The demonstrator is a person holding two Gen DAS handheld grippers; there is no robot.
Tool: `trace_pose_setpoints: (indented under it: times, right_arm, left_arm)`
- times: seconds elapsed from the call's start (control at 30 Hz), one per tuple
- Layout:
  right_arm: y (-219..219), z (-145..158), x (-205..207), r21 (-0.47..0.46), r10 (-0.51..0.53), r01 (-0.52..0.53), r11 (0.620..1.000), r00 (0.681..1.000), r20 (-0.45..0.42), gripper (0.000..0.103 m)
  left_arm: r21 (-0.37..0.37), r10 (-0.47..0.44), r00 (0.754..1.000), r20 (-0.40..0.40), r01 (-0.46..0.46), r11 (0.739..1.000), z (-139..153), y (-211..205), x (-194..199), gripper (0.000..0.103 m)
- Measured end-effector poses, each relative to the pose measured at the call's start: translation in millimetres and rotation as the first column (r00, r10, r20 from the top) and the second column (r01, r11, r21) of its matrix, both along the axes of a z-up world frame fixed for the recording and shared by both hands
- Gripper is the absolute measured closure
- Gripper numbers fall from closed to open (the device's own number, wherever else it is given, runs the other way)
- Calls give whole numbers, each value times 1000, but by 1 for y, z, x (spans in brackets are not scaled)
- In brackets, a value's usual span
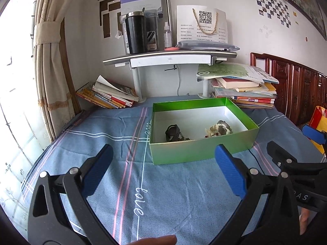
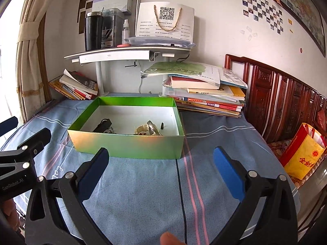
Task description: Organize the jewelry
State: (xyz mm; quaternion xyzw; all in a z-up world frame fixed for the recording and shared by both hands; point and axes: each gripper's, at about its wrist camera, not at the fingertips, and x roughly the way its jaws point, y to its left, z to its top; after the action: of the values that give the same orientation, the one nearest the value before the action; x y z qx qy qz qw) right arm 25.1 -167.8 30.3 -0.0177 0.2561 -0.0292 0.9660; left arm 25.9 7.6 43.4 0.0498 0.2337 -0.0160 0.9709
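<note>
Blue woven cloth (image 1: 173, 183) with pink and white stripes covers the bench. On it sits a glossy green cardboard box (image 1: 202, 149), white inside, holding a black watch (image 1: 172, 132) and a pale, beady jewelry tangle (image 1: 218, 130). Left hand-held gripper (image 1: 163, 169) and right hand-held gripper (image 2: 161, 171) both hover just short of the box's near wall, jaws spread wide, gripping nothing.
</note>
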Motion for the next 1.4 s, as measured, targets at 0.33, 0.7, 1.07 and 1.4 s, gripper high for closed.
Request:
trace_pose_setpoints:
  times: [0.33, 0.7, 1.07, 1.4]
  right_arm:
    - [0, -1, -1, 4, -3, 3, 1000, 1000, 0, 3]
    - [0, -1, -1, 5, -5, 5, 1000, 1000, 0, 3]
    - [0, -2, -3, 5, -10, 10, 1000, 1000, 1, 3]
    - [0, -2, -5, 4, -12, 12, 1000, 1000, 4, 3]
  left_arm:
    - [1, -2, 1000, -2, 2, 1000, -1, -1, 0, 4]
    - [1, -1, 1000, -2, 1, 1000, -1, -1, 0, 4]
    - [3, -3, 1000, -4, 3, 1000, -4, -2, -1, 4]
    - [2, -5, 1000, 0, 5, 1000, -4, -2, -4, 4]
